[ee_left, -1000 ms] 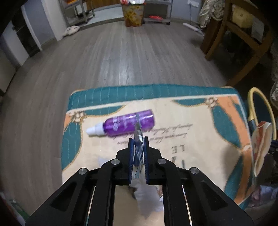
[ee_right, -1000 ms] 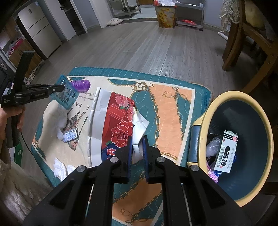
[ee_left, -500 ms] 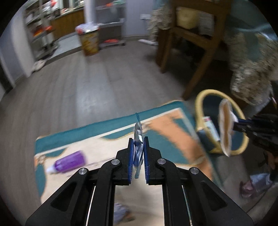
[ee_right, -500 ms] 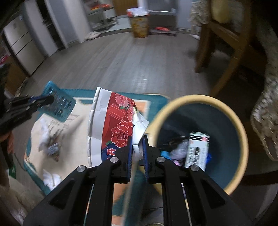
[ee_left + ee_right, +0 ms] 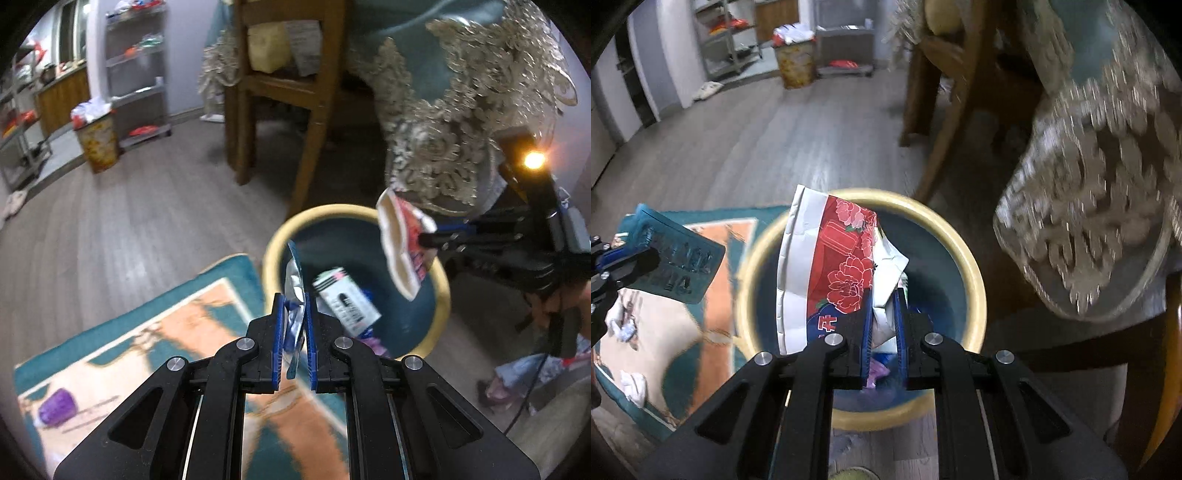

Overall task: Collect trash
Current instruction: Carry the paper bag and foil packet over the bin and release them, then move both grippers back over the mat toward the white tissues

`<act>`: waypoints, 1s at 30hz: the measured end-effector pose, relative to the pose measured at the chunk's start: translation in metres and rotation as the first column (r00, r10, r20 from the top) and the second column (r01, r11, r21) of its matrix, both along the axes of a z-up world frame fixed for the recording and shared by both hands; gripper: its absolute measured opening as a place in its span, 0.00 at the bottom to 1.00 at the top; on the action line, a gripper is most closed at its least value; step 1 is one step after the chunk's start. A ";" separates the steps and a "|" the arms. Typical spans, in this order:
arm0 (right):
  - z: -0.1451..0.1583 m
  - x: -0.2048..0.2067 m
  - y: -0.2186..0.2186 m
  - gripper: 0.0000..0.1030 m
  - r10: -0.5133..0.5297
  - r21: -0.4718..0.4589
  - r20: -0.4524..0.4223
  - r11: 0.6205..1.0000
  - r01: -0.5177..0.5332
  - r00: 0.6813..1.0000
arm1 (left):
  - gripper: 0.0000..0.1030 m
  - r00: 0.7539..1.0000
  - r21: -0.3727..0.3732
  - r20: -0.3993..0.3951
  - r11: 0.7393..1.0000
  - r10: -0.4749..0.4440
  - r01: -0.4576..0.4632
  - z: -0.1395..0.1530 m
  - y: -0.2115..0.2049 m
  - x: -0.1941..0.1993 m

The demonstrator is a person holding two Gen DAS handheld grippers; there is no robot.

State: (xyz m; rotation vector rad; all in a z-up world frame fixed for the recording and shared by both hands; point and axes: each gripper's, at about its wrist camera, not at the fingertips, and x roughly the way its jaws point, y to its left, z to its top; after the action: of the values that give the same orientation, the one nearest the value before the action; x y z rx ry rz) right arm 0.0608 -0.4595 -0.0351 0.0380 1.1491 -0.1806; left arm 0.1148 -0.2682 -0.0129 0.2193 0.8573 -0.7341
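Now, both loads at the bin.
Bin point(image 5: 975, 280): yellow rim, blue inside, on the floor just beside the mat's corner; a white box point(image 5: 347, 302) and scraps lie in it.
Right claw point(image 5: 882, 325): clenched on the red flowered wrapper point(image 5: 846, 273), held upright directly over the bin mouth, likely so it falls inside once let go.
Left claw point(image 5: 294, 339): clenched on a blue pill sheet point(image 5: 294, 273), edge up, over the bin's near rim on the mat side; probably needs a little more reach inward.
Mat point(image 5: 207, 314): a purple bottle point(image 5: 57, 406) and crumpled tissue point(image 5: 633, 382) left on it, well away from the bin.
Room: chair legs point(image 5: 314, 147) and a lace cloth point(image 5: 1089, 236) crowd the bin's far side; the mat side is open.
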 end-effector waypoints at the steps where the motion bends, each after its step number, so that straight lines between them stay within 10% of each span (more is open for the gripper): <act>1: -0.005 0.000 -0.003 0.10 -0.006 0.003 -0.015 1.000 0.006 1.000 | 0.11 1.000 -0.001 -0.004 1.000 -0.007 0.007 -0.004 -0.007 0.000; 14: -0.010 0.006 -0.007 0.13 -0.030 -0.011 0.005 0.999 0.030 1.000 | 0.13 0.999 -0.008 0.044 1.000 0.010 -0.010 -0.030 -0.037 0.001; 20: -0.005 0.005 -0.007 0.50 -0.037 -0.026 0.027 0.999 0.038 0.999 | 0.51 0.998 -0.010 0.046 0.999 0.038 -0.037 -0.030 -0.031 0.005; 30: 0.008 0.011 0.017 0.89 0.032 -0.023 0.077 0.999 -0.030 0.997 | 0.79 0.997 0.018 0.063 0.998 0.053 -0.054 -0.020 -0.011 -0.002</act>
State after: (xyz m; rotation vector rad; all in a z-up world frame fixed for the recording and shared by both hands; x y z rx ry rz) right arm 0.0722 -0.4423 -0.0273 0.0080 1.0700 -0.1631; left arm 0.1133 -0.2796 -0.0326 0.2351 0.8087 -0.6659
